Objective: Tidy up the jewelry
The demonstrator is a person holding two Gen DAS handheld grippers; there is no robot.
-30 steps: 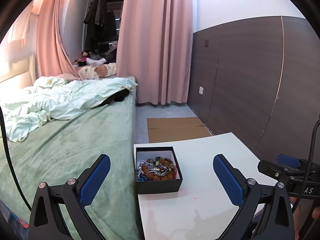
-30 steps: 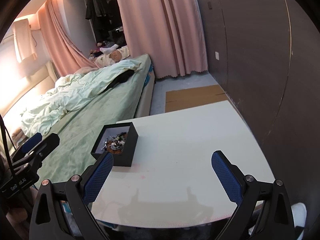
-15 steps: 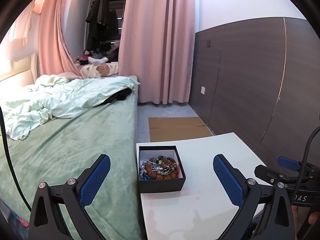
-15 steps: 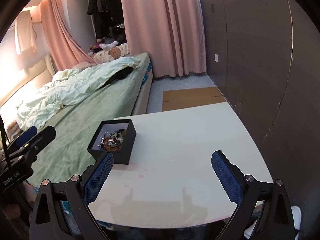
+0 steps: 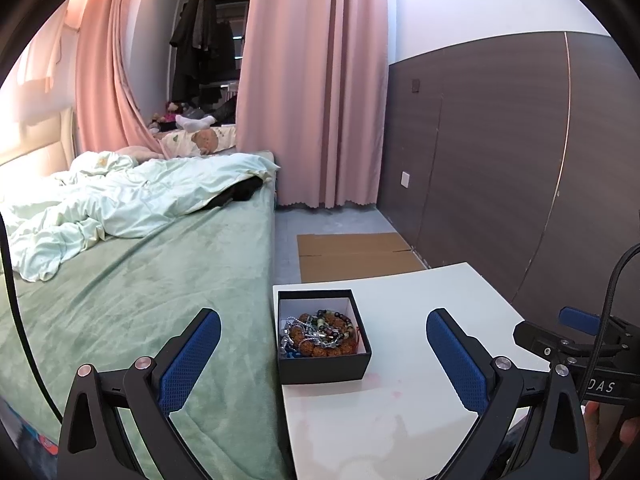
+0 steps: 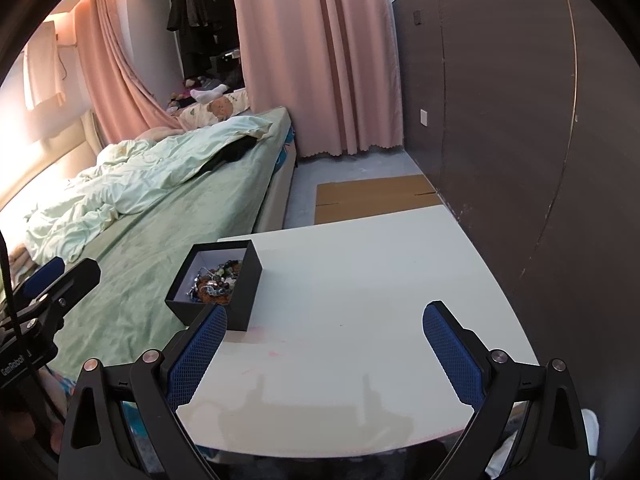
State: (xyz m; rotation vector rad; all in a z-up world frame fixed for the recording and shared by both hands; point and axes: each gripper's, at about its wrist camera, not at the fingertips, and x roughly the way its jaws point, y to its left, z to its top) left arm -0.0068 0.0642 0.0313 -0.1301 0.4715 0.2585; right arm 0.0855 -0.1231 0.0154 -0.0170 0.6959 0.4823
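On the white surface [image 5: 400, 412] beside the bed, the small black cardboard box [image 5: 322, 368] holds a tangled, light, slithery heap of beaded bracelets and chains [image 5: 320, 332], best pinched by one bead strand, both hand-held grippers [image 5: 322, 360] [image 6: 324, 352] spread and empty.

**A:** Where is the box [image 5: 322, 336]?

**B:** On the table [image 5: 400, 408], at its left edge, with jewelry [image 5: 320, 332] piled inside it.

**A:** What lies around the box?

**B:** The bed [image 5: 132, 288] is just left of it. Cardboard [image 5: 356, 254] lies on the floor behind it. The wall panel [image 5: 500, 168] stands to its right, past the table
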